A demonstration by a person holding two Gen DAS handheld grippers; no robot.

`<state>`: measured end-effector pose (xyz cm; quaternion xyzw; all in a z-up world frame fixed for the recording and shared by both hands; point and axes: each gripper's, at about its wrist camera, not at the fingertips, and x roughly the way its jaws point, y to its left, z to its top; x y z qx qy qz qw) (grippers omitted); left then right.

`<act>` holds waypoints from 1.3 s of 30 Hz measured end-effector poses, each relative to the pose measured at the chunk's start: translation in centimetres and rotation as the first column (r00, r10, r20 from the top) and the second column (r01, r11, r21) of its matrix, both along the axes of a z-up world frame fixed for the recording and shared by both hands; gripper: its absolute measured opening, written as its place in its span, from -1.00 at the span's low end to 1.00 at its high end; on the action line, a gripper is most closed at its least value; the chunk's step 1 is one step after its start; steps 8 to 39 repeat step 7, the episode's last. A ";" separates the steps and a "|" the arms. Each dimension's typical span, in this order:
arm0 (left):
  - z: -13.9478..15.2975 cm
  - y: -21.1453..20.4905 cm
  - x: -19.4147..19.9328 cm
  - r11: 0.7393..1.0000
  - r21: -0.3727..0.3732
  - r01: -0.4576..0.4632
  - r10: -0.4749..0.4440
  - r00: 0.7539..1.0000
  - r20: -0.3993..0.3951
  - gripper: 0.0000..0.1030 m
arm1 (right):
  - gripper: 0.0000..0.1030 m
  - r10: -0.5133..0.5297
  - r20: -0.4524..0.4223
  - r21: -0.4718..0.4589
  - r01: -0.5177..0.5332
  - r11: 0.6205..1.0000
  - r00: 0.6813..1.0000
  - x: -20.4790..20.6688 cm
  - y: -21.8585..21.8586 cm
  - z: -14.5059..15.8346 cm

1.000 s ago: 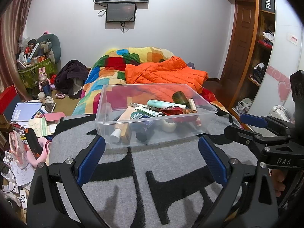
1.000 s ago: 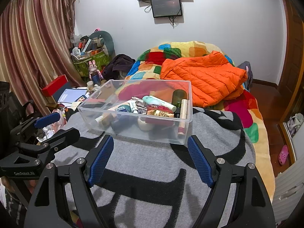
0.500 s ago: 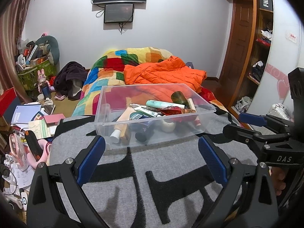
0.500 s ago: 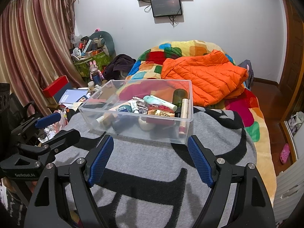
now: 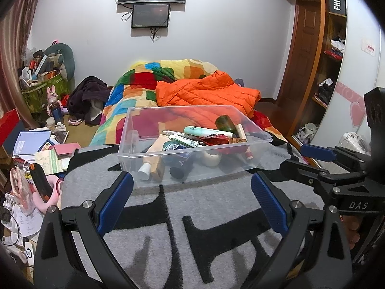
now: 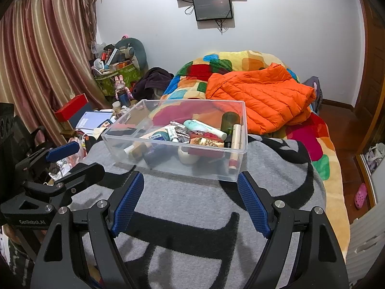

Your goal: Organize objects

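A clear plastic bin [image 5: 134, 166] stands on a grey and black blanket [image 5: 216, 204]; it also shows in the right wrist view [image 6: 238, 166]. It holds several toiletries: a pale green tube [image 5: 204, 131], a dark green bottle [image 5: 223, 122], a beige tube with a white cap [image 5: 151, 161], a roll of tape [image 5: 211, 156]. My left gripper [image 5: 192, 187] is open and empty, just short of the bin. My right gripper [image 6: 190, 190] is open and empty, also just short of it. Each gripper shows at the edge of the other's view.
An orange puffer jacket [image 6: 259, 96] lies on a colourful quilt [image 5: 144, 84] behind the bin. Books, papers and a red box [image 6: 72, 107] clutter the left side. A wardrobe [image 5: 312, 60] stands at the right. Curtains [image 6: 43, 60] hang at the left.
Both views shifted only slightly; the bin sits a little lower and nearer in the frames. Both grippers stayed open and empty.
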<state>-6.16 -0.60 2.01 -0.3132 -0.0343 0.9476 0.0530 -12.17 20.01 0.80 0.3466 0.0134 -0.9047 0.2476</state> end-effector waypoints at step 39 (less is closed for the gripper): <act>0.2 0.0 0.3 1.000 0.012 0.006 -0.006 1.000 -0.011 0.93 | 0.50 0.011 0.003 0.009 -0.011 1.000 1.000 0.2 -0.3 -0.1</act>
